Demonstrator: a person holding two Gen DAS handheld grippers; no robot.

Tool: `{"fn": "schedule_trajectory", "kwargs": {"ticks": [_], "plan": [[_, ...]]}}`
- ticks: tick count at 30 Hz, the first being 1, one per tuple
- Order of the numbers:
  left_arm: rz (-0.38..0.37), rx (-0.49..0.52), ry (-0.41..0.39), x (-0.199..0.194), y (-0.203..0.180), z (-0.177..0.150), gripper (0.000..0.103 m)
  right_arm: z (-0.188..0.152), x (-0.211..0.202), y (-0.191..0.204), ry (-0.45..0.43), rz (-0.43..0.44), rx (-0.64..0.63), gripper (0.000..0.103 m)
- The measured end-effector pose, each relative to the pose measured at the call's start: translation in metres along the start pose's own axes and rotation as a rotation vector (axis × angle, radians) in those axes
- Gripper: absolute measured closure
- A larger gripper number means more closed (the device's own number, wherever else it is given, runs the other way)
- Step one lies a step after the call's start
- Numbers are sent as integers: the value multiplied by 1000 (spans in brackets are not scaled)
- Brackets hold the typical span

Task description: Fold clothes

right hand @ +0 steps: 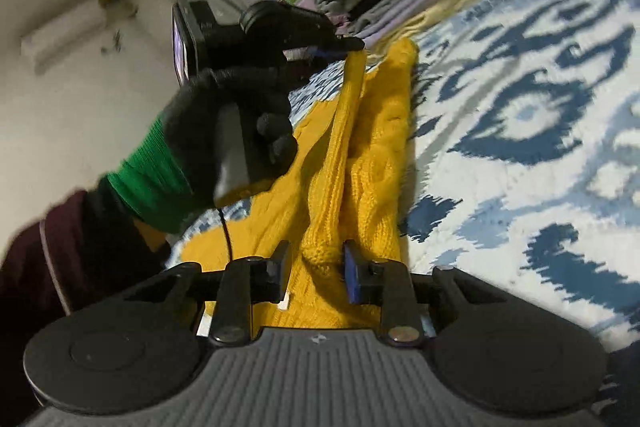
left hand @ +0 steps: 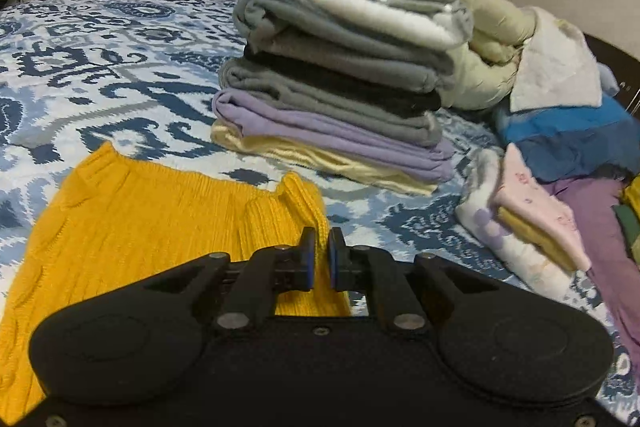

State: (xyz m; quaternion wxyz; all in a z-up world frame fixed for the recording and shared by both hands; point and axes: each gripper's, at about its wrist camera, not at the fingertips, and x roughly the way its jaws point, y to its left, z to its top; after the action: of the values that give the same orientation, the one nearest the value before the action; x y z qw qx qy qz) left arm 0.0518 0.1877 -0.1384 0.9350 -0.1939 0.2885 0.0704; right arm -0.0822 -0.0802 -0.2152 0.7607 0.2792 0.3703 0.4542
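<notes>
The left tool (right hand: pixel 352 47) pinches the yellow sweater (right hand: pixel 372 163); the right tool (right hand: pixel 316 267) stands narrow around a fold that may slip free.

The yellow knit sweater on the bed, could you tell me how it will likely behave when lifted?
Probably floppy: the yellow knit sweater sags where the left tool lifts its sleeve. Its chunky ribbed knit suggests good grip, and some weight.

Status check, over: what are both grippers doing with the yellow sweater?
Left gripper shut on sweater cuff. Right gripper around a sweater fold, grip unclear. Folded stack stands clear.
</notes>
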Motion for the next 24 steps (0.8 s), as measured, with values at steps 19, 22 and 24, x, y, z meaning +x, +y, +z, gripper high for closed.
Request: {"fn": "schedule_trajectory", "kwargs": {"ticks": [19, 22, 24], "plan": [[-26, 243, 66, -21, -6, 9, 60, 7, -6, -25, 6, 38, 201, 74], [-1, 266, 79, -33, 7, 0, 69, 6, -15, -12, -27, -7, 123, 72], [1, 265, 87, -36, 12, -6, 71, 5, -22, 2, -68, -59, 26, 72]]}}
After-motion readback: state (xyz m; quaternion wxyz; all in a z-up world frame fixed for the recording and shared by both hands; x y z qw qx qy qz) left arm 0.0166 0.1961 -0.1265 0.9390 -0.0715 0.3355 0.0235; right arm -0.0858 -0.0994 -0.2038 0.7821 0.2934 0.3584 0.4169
